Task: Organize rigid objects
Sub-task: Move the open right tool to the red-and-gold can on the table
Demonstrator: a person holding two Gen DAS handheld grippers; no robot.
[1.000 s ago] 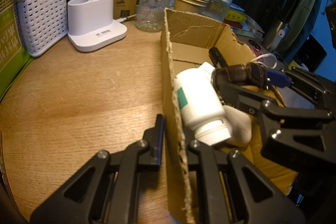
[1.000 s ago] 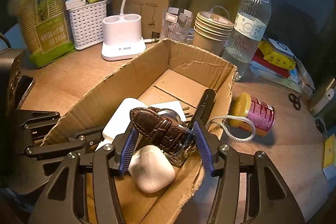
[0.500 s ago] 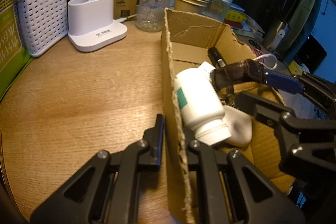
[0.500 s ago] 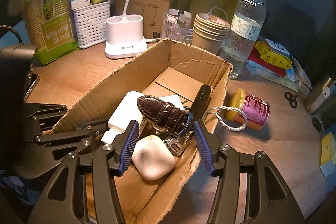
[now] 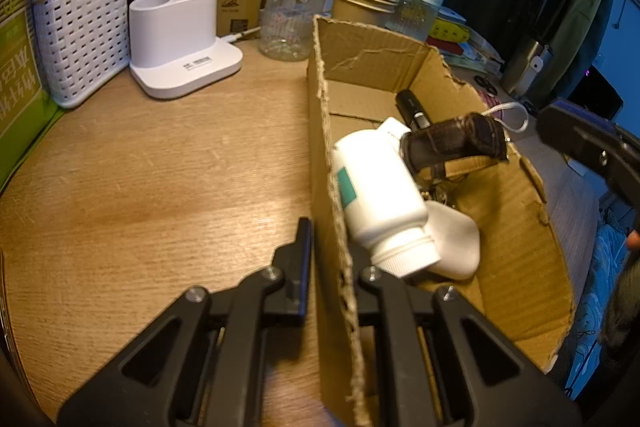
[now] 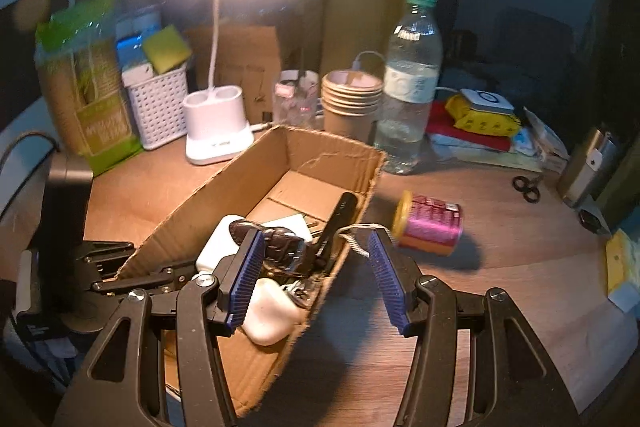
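**Pink can lies to the right of the free fingers**

The one loose piece outside the open brown cardboard box (image 6: pixel 320 163) is the pink metallic can with a yellow lid (image 6: pixel 430 223), lying on its side on the wooden worktop (image 6: pixel 500 247). In the right wrist view it sits just right of centre, up and to the right of the right gripper (image 6: pixel 316 277), whose blue-padded fingers (image 6: pixel 386 277) stand wide with nothing between them. The can's long axis runs nearly across the frame, lid end towards the box, so I judge the fingers would best close across its round body.

The left gripper (image 5: pixel 326 263) is pinched shut on the box's near wall, steadying it, so the right hand is the free and nearer one.

Inside the box lie a white plastic bottle (image 5: pixel 380 187), a brown leather watch strap (image 5: pixel 456 143) and a white earbud case (image 6: pixel 268 315).
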